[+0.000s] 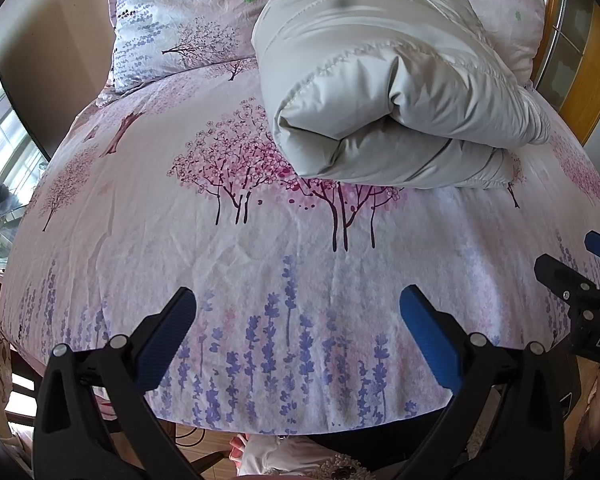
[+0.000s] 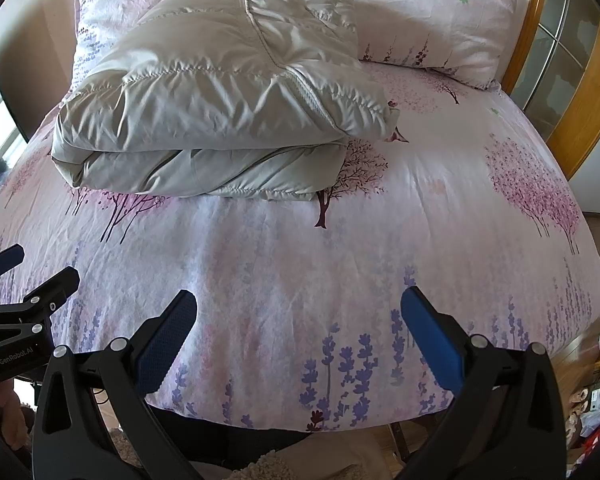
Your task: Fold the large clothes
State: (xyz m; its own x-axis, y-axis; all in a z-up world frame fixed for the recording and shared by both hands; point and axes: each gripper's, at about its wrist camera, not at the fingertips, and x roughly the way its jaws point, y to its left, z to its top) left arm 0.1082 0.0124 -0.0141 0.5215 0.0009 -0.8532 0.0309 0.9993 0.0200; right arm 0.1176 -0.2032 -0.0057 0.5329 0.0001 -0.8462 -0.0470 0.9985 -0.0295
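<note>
Risk: the puffy quilted jacket, lying folded mid-bed against the pillows, may spring open under its own loft. Count: one jacket, two pillows, one bed. Left hand-held gripper and right hand-held gripper: both spread wide, empty, near the foot edge.

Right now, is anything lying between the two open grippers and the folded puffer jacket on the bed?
Nothing visible. Only bare floral bedsheet lies between the left gripper or the right gripper and the grey puffer jacket. The pillows sit behind the jacket, out of the path.
</note>
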